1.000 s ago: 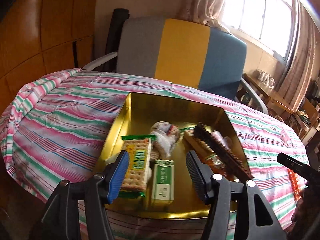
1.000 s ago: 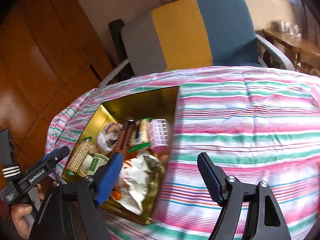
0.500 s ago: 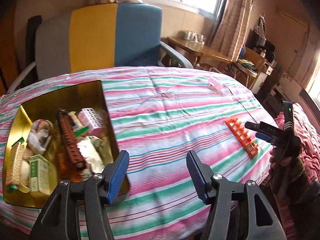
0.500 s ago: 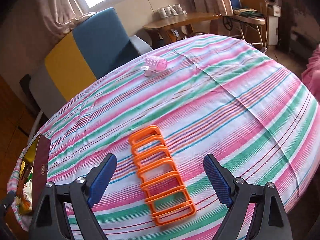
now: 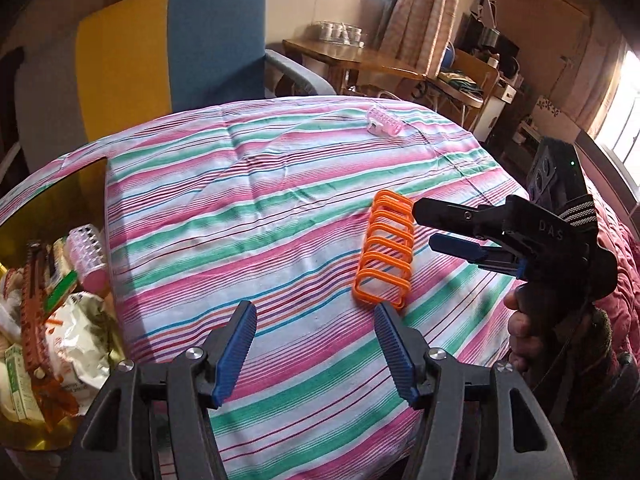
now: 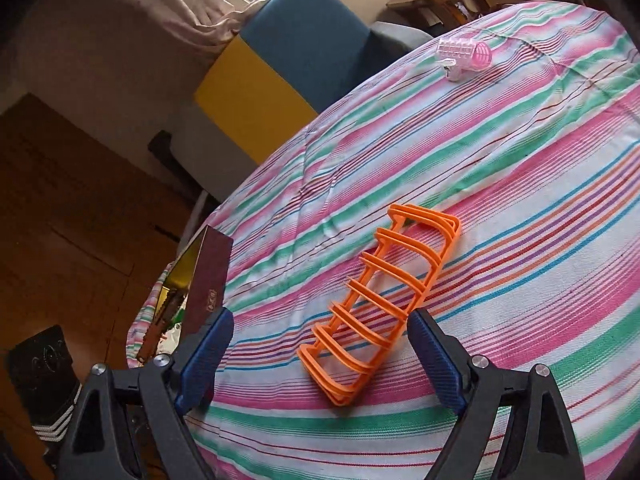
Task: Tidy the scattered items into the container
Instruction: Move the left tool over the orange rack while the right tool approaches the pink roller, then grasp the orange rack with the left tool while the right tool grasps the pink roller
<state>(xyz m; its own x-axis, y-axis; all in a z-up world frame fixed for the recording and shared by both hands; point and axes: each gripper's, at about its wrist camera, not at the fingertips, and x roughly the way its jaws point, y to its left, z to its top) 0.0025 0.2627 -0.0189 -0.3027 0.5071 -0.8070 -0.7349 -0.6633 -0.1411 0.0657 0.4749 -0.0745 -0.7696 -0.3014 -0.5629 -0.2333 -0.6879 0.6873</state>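
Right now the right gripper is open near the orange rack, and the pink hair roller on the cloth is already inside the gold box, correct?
Not quite. The pink hair roller lies on the striped cloth, far from the gold box, as the right wrist view shows. The right gripper is open near the orange rack.

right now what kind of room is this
Probably a lived-in home room: a table under a striped cloth, an upholstered armchair by a curtained window, and a cluttered wooden side table.

Round table (image 5: 280, 208), pink/green striped cloth. On it: orange rack (image 5: 385, 258) mid-right, pink hair roller (image 5: 385, 125) at far edge, gold container (image 5: 60, 200) at left edge.
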